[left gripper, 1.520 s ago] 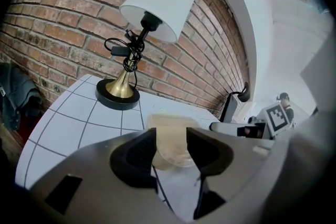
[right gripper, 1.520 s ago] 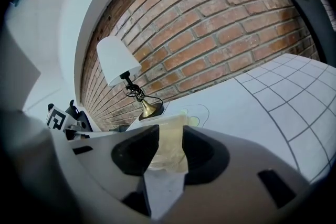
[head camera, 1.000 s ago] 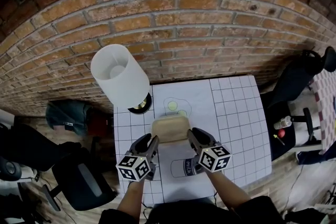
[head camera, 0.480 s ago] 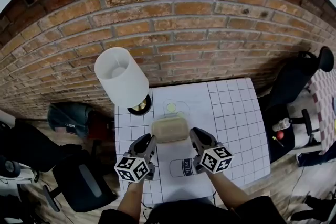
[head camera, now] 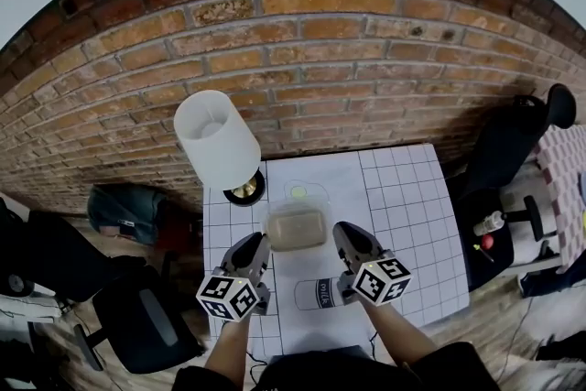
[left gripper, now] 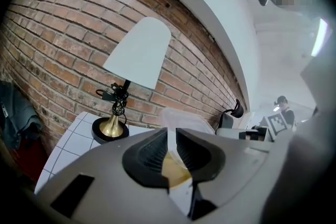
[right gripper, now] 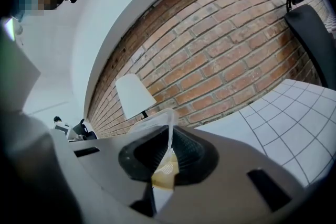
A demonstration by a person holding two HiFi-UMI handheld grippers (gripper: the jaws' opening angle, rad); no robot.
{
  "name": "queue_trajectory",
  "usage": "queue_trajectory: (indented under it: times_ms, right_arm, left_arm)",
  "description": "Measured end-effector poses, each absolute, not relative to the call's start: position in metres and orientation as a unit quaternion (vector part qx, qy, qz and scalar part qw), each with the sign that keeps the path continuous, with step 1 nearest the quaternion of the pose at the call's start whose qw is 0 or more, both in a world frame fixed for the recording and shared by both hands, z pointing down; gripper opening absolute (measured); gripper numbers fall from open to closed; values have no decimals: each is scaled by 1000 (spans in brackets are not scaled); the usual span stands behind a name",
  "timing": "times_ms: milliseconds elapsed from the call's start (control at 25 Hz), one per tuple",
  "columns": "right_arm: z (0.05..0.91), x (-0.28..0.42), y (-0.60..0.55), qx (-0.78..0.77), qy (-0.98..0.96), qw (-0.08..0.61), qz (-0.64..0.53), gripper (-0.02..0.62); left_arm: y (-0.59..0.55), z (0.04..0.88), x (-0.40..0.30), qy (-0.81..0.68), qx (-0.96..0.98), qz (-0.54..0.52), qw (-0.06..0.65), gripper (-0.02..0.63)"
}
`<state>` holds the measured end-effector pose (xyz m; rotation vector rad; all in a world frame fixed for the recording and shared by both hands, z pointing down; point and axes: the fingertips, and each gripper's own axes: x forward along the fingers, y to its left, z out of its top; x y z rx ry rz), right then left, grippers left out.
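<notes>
The tub (head camera: 295,225) sits above the middle of the table (head camera: 412,197), with the left gripper (head camera: 256,244) on its left rim and the right gripper (head camera: 344,235) on its right rim; the lamp (head camera: 217,140) stands on the table's back left corner; the wall (head camera: 320,78) is behind; a chair (head camera: 499,151) stands to the right, a bag (head camera: 124,211) on the floor to the left.

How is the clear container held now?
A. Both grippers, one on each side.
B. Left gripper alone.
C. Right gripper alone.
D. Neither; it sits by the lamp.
A: the left gripper and the right gripper each clamp one side of the container.
</notes>
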<state>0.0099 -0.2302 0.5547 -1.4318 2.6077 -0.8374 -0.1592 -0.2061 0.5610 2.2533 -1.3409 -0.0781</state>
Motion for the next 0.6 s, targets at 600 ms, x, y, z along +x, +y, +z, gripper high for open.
queue_trajectory:
  times_ms: [600]
  right_arm:
    - [491, 14, -212, -443, 859, 82, -243, 20]
  left_arm:
    - [-188, 490, -160, -498, 839, -82, 203, 41]
